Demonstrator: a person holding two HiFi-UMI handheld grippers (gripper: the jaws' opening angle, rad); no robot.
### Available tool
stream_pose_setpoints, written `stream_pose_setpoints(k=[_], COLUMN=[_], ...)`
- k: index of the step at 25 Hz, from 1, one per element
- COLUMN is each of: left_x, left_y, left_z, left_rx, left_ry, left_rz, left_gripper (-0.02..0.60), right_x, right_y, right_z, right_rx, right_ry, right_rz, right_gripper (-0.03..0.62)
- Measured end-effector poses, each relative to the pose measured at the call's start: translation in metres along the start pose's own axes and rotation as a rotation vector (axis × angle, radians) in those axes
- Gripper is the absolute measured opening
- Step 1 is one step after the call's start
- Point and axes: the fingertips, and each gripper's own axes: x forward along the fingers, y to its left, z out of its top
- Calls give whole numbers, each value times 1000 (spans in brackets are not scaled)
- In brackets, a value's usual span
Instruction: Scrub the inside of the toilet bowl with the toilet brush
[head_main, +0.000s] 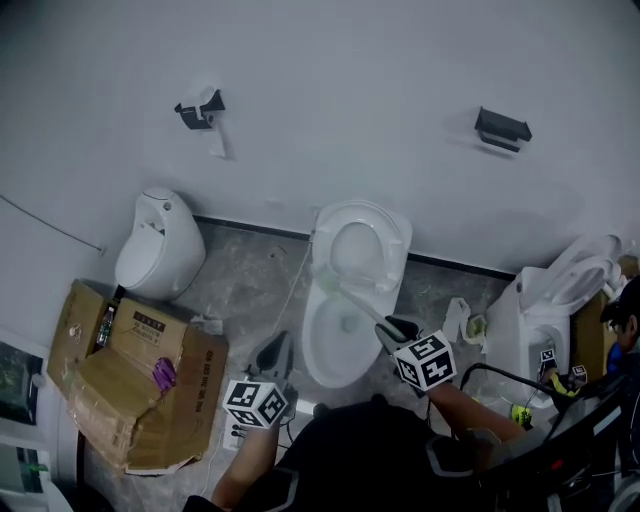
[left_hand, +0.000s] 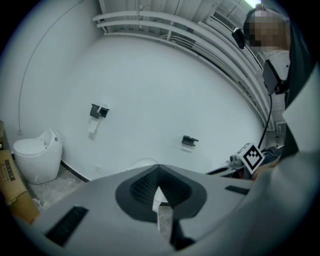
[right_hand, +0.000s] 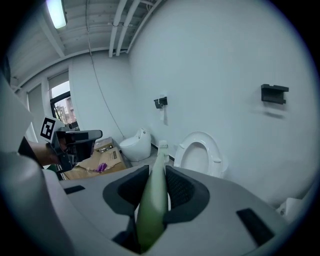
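Observation:
The white toilet (head_main: 312, 330) stands against the wall with its seat and lid (head_main: 385, 225) raised; the bowl is open below them. My right gripper (head_main: 392, 329) hovers over the bowl's right rim, shut on the pale green handle of the toilet brush (head_main: 350, 297). The brush slants up-left, with its head near the bowl's back left rim. In the right gripper view the handle (right_hand: 154, 200) runs out between the jaws toward the toilet (right_hand: 200, 152). My left gripper (head_main: 277, 352) hangs left of the bowl, shut and holding nothing (left_hand: 159, 192).
A second small white toilet (head_main: 158, 246) stands at the left, with cardboard boxes (head_main: 130, 385) in front of it. Another toilet (head_main: 555, 295) and a person (head_main: 622, 325) are at the right edge. Dark fixtures (head_main: 200, 110) (head_main: 502, 128) hang on the wall.

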Motion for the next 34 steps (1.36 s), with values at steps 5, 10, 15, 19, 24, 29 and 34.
stream_pose_setpoints(k=[5, 10, 15, 19, 24, 29, 34], left_x=[3, 3, 2, -2, -4, -6, -9], left_y=[-6, -11, -14, -13, -15, -17, -21], left_z=[12, 20, 22, 24, 24, 21, 17], left_rx=[5, 14, 17, 20, 22, 23, 20], left_ry=[-16, -24, -28, -28, -26, -20, -19], left_rz=[-19, -32, -44, -50, -52, -55, -53], left_gripper=[9, 8, 8, 8, 9, 8, 8], right_x=[-1, 0, 1, 0, -3, -6, -7], right_y=[1, 5, 6, 9, 11, 12, 13], right_z=[13, 15, 13, 15, 15, 13, 12], right_rx=[-25, -38, -24, -18, -22, -17, -26], right_ry=[-25, -22, -14, -21, -23, -27, -26], right_rz=[-3, 0, -9, -12, -9, -12, -5], right_gripper=[109, 109, 109, 109, 109, 109, 109])
